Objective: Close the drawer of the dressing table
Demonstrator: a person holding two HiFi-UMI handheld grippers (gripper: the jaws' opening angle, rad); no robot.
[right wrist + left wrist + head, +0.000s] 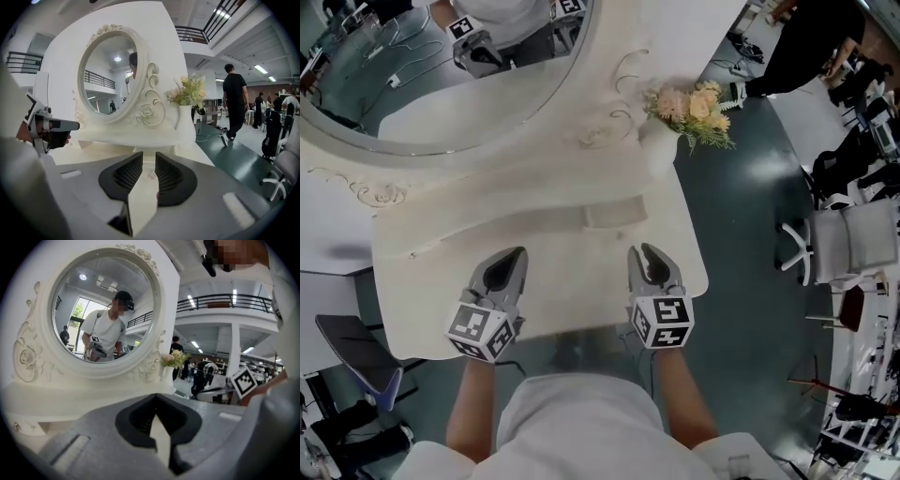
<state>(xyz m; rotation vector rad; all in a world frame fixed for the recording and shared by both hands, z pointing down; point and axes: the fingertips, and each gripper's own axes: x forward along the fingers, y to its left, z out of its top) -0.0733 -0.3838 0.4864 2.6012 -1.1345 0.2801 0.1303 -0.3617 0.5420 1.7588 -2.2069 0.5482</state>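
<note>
both forearms reach forward over the front edge of the white dressing table (441,281), side by side. left gripper (518,253) has jaw tips together, holding nothing. right gripper (641,250) is slightly parted, empty, pointing at the small drawer (615,214) jutting out below the mirror (441,75).

— What does the dressing table (562,239) look like it's made of?
— Cream-painted, smooth, faintly satin, with carved scrollwork in relief. Its mirror (441,80), upper left, is glossy glass.
— And the tools?
— The left gripper (518,254) and right gripper (643,250) are matt grey plastic; the pads (124,175) look like black ribbed rubber. The floor (741,197), at right, is glossy dark green.
</note>
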